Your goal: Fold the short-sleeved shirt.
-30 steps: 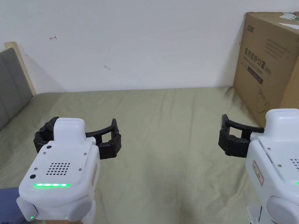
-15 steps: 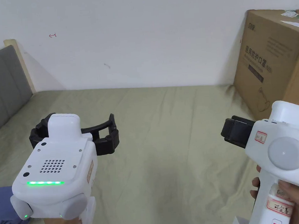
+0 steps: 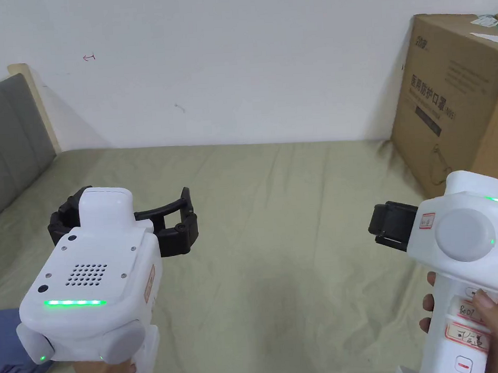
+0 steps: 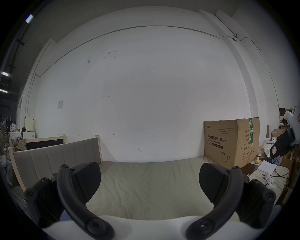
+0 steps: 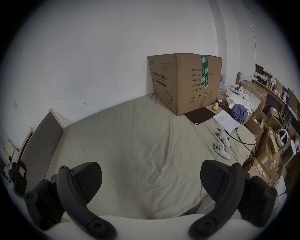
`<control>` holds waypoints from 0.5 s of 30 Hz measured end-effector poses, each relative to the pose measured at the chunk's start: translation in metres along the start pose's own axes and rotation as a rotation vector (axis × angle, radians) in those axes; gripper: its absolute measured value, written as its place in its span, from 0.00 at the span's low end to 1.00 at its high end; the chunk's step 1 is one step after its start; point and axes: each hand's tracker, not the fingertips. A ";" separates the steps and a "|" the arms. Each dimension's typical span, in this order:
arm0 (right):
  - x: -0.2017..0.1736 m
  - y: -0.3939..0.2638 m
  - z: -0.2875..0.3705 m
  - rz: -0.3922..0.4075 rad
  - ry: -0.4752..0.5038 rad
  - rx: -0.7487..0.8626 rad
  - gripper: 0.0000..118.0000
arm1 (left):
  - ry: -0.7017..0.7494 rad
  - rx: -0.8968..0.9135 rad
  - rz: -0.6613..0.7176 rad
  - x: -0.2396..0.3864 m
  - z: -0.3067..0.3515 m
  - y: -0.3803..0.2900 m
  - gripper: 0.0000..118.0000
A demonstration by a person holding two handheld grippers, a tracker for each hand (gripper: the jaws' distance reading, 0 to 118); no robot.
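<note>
Both white handheld grippers w/ black jaws, left gripper [image 4: 149,181] & right gripper [image 5: 151,181], hover jaws apart, empty, over wrinkled olive-green bedsheet [image 3: 277,235].

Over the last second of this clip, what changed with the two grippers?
The right gripper rolled onto its side, so its round side cap now faces the head camera. The left gripper stayed level over the bed sheet, jaws open. Nothing was grasped or released.
</note>
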 end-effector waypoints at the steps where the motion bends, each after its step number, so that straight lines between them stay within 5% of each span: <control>1: 0.000 -0.001 0.000 0.002 0.006 0.001 1.00 | 0.000 -0.002 0.000 0.000 0.000 0.000 1.00; 11: 0.002 -0.004 -0.003 0.005 0.088 0.053 1.00 | -0.001 -0.009 -0.006 0.001 -0.002 -0.004 1.00; 15: 0.000 -0.005 -0.005 0.020 0.050 0.077 0.97 | 0.001 -0.007 -0.003 -0.001 -0.002 -0.003 1.00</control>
